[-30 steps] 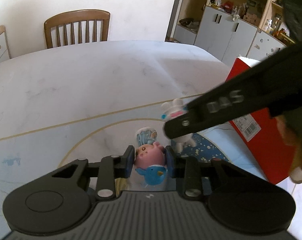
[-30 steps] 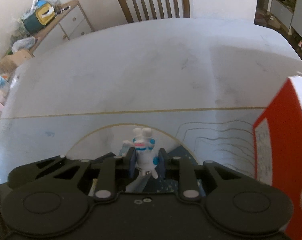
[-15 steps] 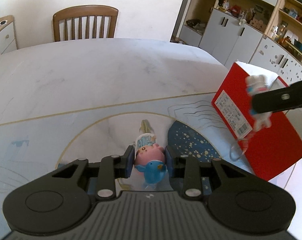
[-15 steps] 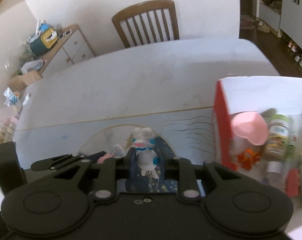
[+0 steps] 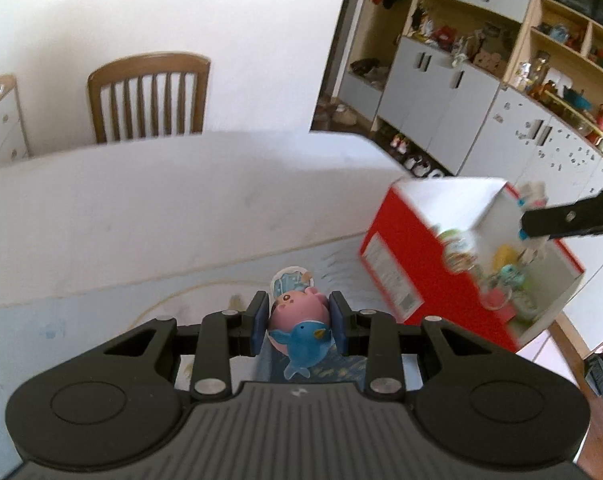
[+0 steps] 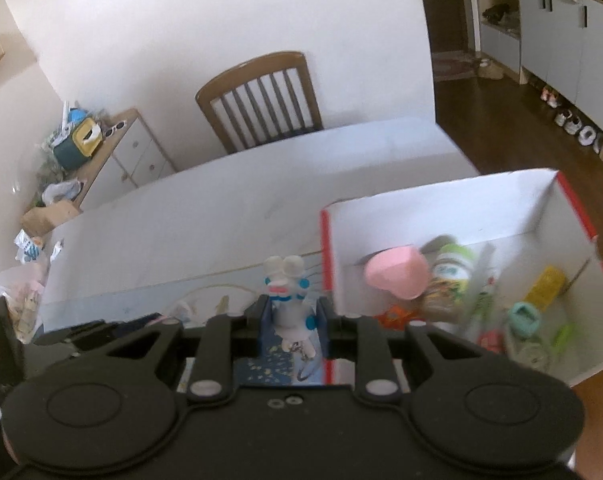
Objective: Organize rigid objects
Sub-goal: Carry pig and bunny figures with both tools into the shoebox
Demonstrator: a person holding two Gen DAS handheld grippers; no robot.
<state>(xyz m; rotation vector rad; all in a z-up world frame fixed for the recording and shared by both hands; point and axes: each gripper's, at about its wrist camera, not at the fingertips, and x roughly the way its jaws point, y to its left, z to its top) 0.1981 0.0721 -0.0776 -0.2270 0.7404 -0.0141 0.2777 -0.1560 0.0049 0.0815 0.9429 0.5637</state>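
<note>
Left gripper (image 5: 299,330): fingers clamp pink-and-blue figurine (image 5: 299,322). Right gripper (image 6: 291,326): fingers clamp white rabbit figurine (image 6: 287,300), beside red box (image 6: 453,208) at surface's right edge.

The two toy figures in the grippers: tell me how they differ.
The pink figure in the left gripper is round and squat, with a blue bird on its front; the white rabbit figure in the right gripper is slim and upright, with ears and blue cheek spots. The rabbit trails a keyring; none shows on the pink one. The rabbit is next to the red box; the pink one is farther off. Both are clamped between shut jaws, off the table.
</note>
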